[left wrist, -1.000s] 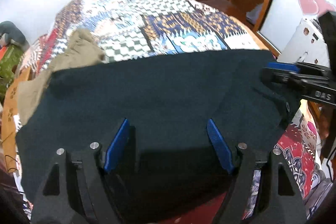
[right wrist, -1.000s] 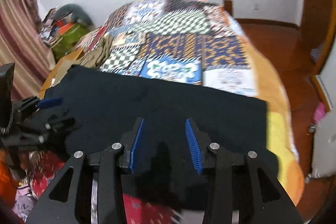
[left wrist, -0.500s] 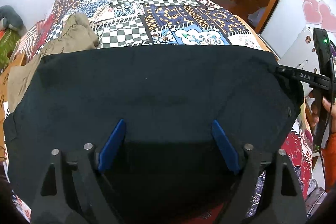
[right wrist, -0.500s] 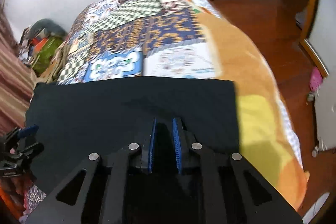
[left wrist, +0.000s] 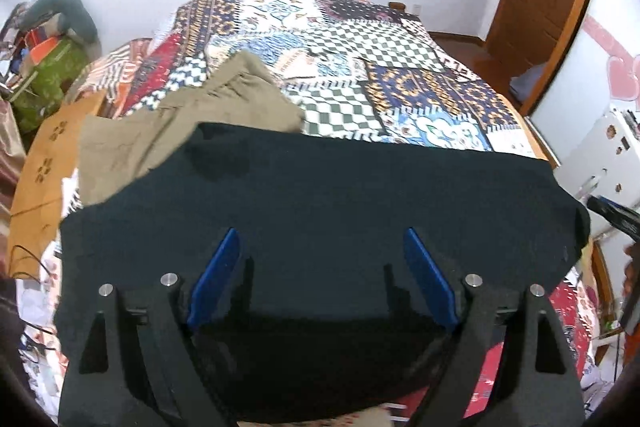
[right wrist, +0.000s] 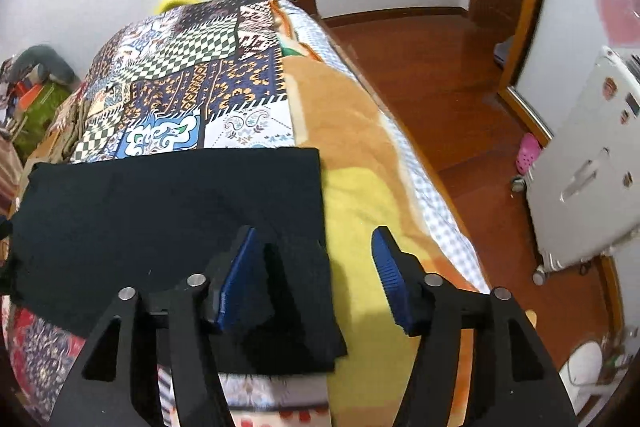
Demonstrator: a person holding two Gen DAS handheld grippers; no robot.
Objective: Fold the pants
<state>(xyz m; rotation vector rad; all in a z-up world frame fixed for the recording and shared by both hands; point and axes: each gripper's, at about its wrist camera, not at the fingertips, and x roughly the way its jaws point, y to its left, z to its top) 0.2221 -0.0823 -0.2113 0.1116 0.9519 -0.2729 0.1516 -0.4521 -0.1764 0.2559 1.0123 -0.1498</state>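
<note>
Pants (left wrist: 320,211) lay crosswise beneath both wide-open, empty grippers, the right gripper (right wrist: 312,279) straddling their end, the left gripper (left wrist: 320,279) over their middle.

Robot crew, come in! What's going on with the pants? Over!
Both tongs open, left, right. Dark pants flat on bed. Khaki garment tucked under their far corner.

We count one pair of dark pants (left wrist: 320,211) spread on one bed (right wrist: 352,131), and one khaki garment (left wrist: 192,123) beside them. We count two grippers, left gripper (left wrist: 320,279) and right gripper (right wrist: 316,275), each with two blue pads (right wrist: 236,279). One pink clog (right wrist: 528,151) lies on the floor (right wrist: 432,67).
</note>
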